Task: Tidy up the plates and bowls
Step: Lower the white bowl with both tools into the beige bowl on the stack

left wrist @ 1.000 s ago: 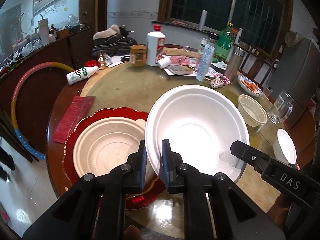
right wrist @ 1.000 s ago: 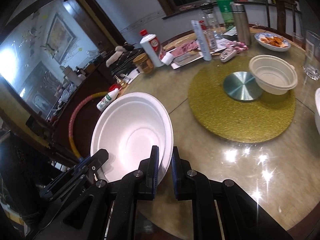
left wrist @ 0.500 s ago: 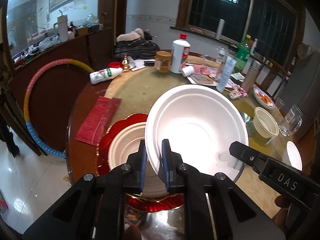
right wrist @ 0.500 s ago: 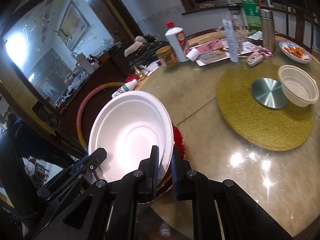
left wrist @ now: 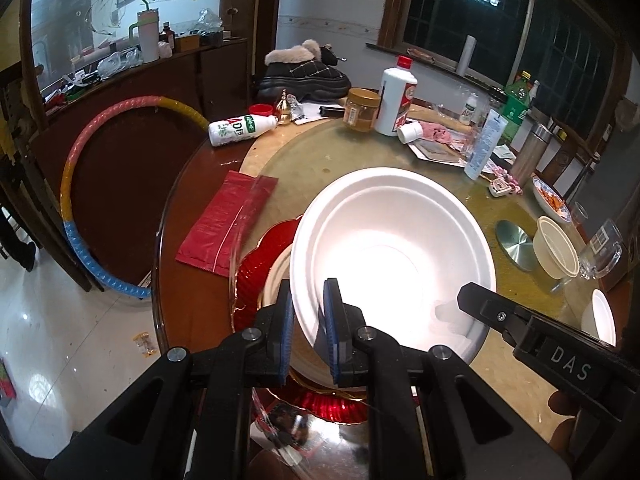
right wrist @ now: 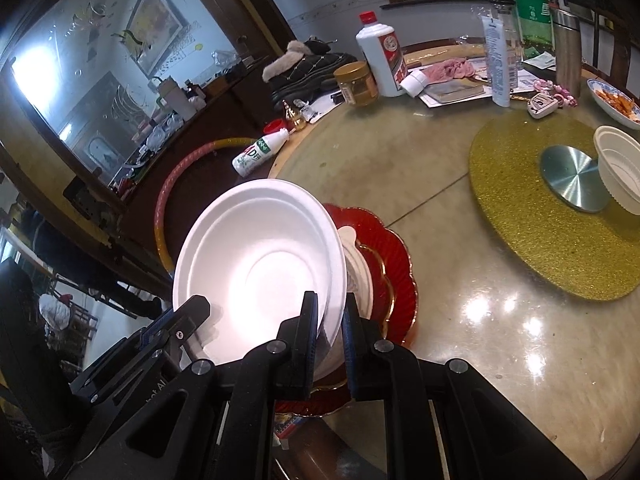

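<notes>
Both grippers hold one large white foam bowl (left wrist: 394, 256), which also shows in the right wrist view (right wrist: 260, 264). My left gripper (left wrist: 308, 324) is shut on its near left rim. My right gripper (right wrist: 330, 320) is shut on its right rim. The bowl hangs tilted above a beige bowl (left wrist: 276, 276) that sits on a red scalloped plate (right wrist: 394, 256) near the table's edge. A small beige bowl (left wrist: 556, 248) stands on the gold turntable mat (right wrist: 552, 236). Another white bowl (left wrist: 598, 316) sits at the right edge.
The round glass-topped table (right wrist: 400, 168) carries a red bag (left wrist: 226, 224), a lying milk bottle (left wrist: 240, 130), a white liquor bottle (left wrist: 396, 98), a jar (left wrist: 362, 110), a drinking glass (left wrist: 602, 248) and a food dish (right wrist: 616, 100). A hoop (left wrist: 80, 184) leans at the left.
Both grippers have carried the white bowl left and toward the table's near edge. It now hangs over the beige bowl and red plate and hides most of them.
</notes>
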A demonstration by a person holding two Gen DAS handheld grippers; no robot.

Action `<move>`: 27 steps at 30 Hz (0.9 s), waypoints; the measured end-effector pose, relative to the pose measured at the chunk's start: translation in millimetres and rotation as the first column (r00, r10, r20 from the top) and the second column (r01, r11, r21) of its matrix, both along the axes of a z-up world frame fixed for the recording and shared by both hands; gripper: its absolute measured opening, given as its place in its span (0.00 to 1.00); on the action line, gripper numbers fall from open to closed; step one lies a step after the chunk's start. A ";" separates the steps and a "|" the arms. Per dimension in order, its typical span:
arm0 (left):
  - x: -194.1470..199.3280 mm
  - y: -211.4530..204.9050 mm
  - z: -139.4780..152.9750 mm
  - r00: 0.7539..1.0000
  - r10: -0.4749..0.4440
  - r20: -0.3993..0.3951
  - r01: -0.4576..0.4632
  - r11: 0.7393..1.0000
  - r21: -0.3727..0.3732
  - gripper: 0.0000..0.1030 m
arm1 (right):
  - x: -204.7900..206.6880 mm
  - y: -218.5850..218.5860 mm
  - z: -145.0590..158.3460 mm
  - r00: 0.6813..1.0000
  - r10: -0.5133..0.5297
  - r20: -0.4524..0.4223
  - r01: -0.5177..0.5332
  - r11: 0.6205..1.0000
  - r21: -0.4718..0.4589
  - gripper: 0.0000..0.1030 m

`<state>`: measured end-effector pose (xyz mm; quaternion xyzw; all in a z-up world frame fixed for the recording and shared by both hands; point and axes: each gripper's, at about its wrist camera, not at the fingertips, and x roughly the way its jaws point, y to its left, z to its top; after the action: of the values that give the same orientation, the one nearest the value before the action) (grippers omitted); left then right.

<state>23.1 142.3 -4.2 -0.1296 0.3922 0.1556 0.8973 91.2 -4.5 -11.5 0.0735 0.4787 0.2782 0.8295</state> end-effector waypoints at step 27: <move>5.1 11.1 -24.0 0.998 0.023 -0.055 -0.024 1.000 -0.002 0.12 | 11.8 19.1 -23.9 0.999 0.021 -0.040 -0.024 0.998 -0.057 0.11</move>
<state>28.2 153.3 -28.1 -0.1310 0.4156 0.1693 0.8840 103.0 14.7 -35.5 0.0500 0.5036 0.2722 0.8184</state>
